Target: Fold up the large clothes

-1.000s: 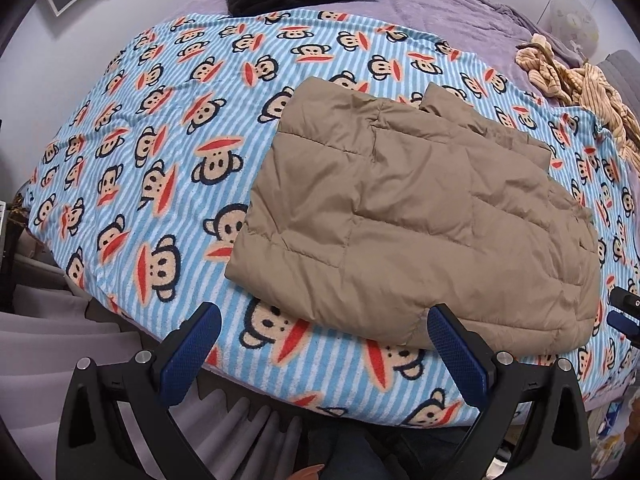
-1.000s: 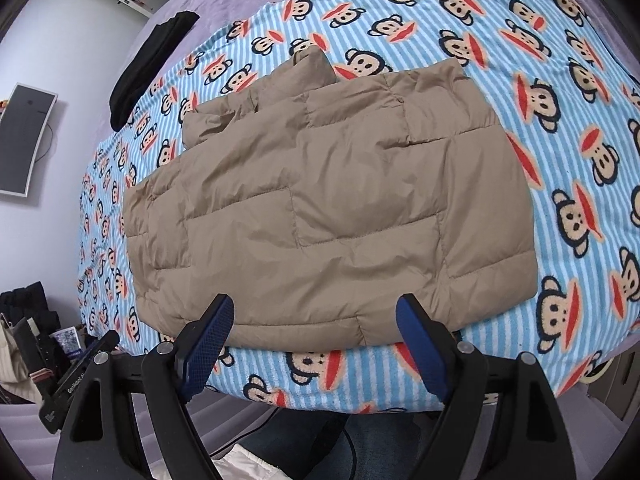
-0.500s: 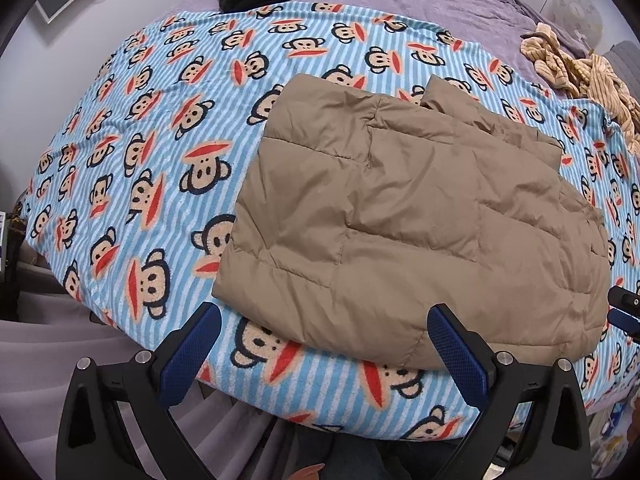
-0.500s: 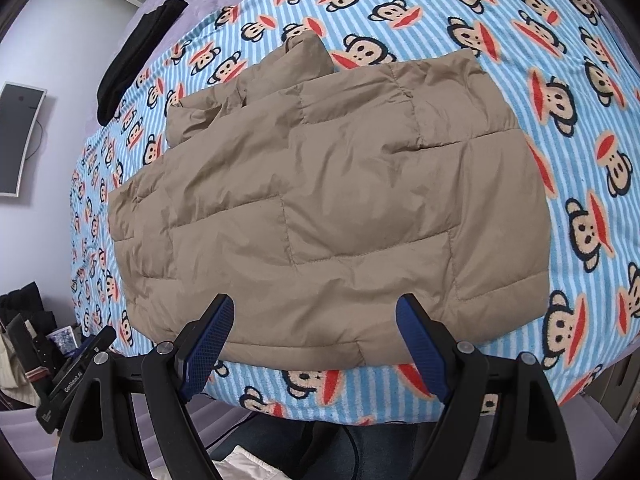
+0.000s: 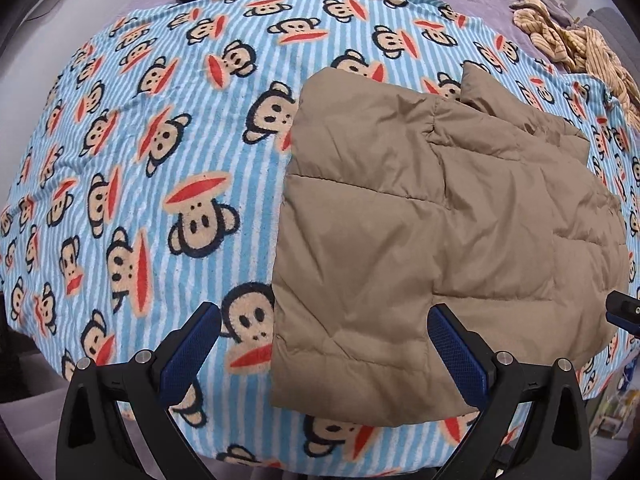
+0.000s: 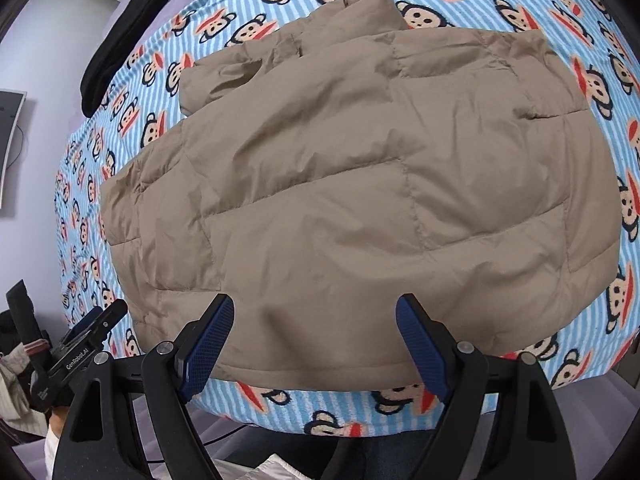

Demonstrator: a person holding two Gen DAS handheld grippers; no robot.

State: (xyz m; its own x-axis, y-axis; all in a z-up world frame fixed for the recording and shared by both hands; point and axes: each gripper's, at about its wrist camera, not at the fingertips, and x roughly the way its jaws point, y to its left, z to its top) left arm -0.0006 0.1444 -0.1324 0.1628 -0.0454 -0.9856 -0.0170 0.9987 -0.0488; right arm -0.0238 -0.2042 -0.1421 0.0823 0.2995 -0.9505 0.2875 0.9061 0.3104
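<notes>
tan puffer jacket (image 6: pixel 352 184) folded on the monkey blanket (image 5: pixel 160 160), both hand-held grippers, left (image 5: pixel 324 356) and right (image 6: pixel 316 344), spread wide and empty, striped garment (image 5: pixel 576 40) only in left view, wall panel (image 6: pixel 10 136) only in right

tan jacket (image 5: pixel 440 240) — monkey-print striped blanket (image 5: pixel 160 160)

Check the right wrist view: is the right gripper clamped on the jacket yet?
No, the right gripper is wide open over the tan jacket's near hem.

"GenRoboLAI" is printed on the left hand-held gripper (image 6: pixel 86 322).
</notes>
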